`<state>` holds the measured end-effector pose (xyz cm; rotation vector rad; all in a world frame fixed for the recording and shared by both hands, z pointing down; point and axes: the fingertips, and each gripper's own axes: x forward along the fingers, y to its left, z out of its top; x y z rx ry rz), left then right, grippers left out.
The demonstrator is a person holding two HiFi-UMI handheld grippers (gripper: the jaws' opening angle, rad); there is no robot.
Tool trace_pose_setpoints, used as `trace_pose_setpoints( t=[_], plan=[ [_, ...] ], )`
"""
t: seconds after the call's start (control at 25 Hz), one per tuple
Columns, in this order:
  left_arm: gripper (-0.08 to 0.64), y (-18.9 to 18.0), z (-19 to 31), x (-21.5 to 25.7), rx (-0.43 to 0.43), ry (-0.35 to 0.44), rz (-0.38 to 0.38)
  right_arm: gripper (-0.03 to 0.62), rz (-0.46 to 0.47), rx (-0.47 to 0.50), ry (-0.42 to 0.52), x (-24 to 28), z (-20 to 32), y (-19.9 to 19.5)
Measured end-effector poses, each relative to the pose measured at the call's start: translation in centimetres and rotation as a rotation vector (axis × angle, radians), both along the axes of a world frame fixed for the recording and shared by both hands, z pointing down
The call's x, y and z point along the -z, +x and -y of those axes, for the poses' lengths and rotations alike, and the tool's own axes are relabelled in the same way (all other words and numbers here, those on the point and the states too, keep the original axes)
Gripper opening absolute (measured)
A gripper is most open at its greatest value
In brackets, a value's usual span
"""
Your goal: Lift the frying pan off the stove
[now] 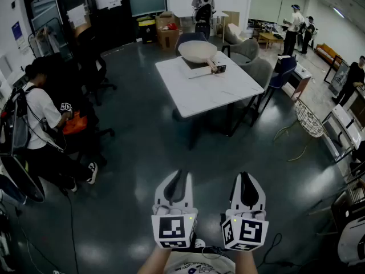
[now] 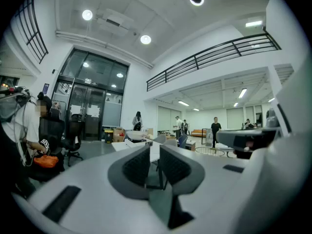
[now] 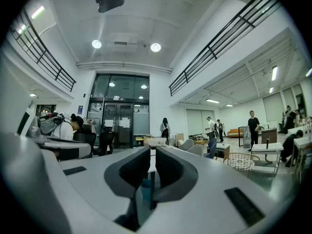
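Head view shows the frying pan [image 1: 197, 51] sitting on a dark, flat stove [image 1: 190, 63] at the far end of a white surface [image 1: 217, 93], well apart from the person, with a stretch of grey floor [image 1: 142, 153] between. The pan is pale, wide and shallow. Its wooden-looking handle [image 1: 212, 65] points back towards the camera and a little to the right.

The 2 tongs hang low in the frame, side by side and close to the body. The left tongs [image 1: 176, 178] are closed down to a thin slit with nothing between the pads, and the left gripper view looks along them to the distant surface. The right tongs [image 1: 246, 180] are closed just as tightly and are also empty, as the right gripper view shows.

The task has not begun; the approach comes first, and the jaws must part before any hold.

The pan looks rigid and probably of middling weight, and lifted by the handle alone it would likely feel nose-heavy. The rim seems smooth and thin — a poor, slippery place for flat pads. The handle is the better hold, best taken close to where it meets the bowl so the pan tips less. The other tongs could steady the far rim if it sags. Whether anything lies inside cannot be told from here.
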<state>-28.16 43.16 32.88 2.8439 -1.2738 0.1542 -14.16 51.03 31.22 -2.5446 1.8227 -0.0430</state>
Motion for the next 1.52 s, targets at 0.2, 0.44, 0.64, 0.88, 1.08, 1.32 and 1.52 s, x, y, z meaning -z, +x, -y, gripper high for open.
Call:
trace_pose_setpoints(
  t=[0.2,0.44,0.64,0.88,1.08,1.32,1.52],
  plan=[
    [0.068,-0.5,0.4,0.1,0.005,0.0,-0.006,0.044,0.001,0.001,0.0,-0.1,0.4,-0.4],
    [0.069,-0.3,1.0,0.2,-0.003,0.002,-0.003,0.044,0.0,0.003,-0.008,-0.2,0.9,-0.6],
    [0.069,0.3,1.9,-0.1,-0.006,-0.002,-0.006,0.044,0.026,0.006,0.004,-0.5,1.8,-0.1],
    [0.068,1.3,4.5,-0.3,-0.021,-0.016,-0.007,0.044,0.029,-0.006,-0.012,-0.7,4.4,0.7],
    [0.068,2.6,7.3,0.2,-0.041,-0.012,-0.012,0.044,0.035,-0.024,-0.013,-0.7,7.1,1.7],
    [0.069,3.2,10.6,0.2,-0.073,0.002,0.002,0.044,0.034,-0.034,-0.011,-0.4,10.2,1.7],
    [0.067,3.9,12.6,-0.5,-0.081,-0.018,-0.002,0.044,0.044,-0.04,-0.032,-1.1,11.9,2.1]
  ],
)
